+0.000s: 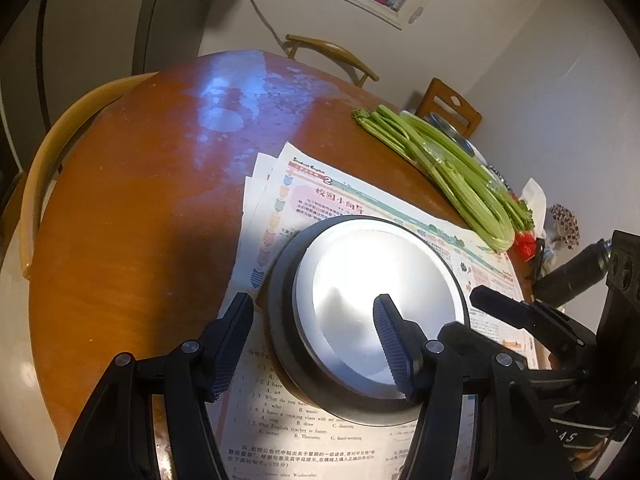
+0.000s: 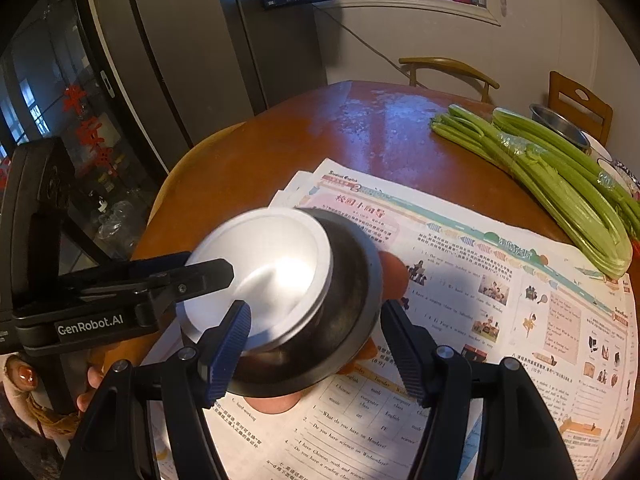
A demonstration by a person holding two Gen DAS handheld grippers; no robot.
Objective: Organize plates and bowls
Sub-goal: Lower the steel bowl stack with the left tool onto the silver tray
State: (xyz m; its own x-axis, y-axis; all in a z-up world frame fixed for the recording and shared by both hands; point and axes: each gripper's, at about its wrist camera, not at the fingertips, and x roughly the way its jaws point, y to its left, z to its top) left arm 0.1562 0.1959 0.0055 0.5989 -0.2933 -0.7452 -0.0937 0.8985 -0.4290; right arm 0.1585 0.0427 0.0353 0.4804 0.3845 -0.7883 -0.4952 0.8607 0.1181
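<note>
A white bowl (image 2: 260, 268) is sitting tilted inside a dark metal bowl (image 2: 344, 320), which is resting on newspaper (image 2: 480, 280) on a round wooden table (image 1: 140, 220). The right gripper (image 2: 324, 352) is straddling the metal bowl's near rim with fingers apart, not pressing. The left gripper (image 1: 312, 344) is reaching over the bowls' rims; whether its fingers are pinching them is unclear. Celery (image 2: 560, 184) is lying well apart.
</note>
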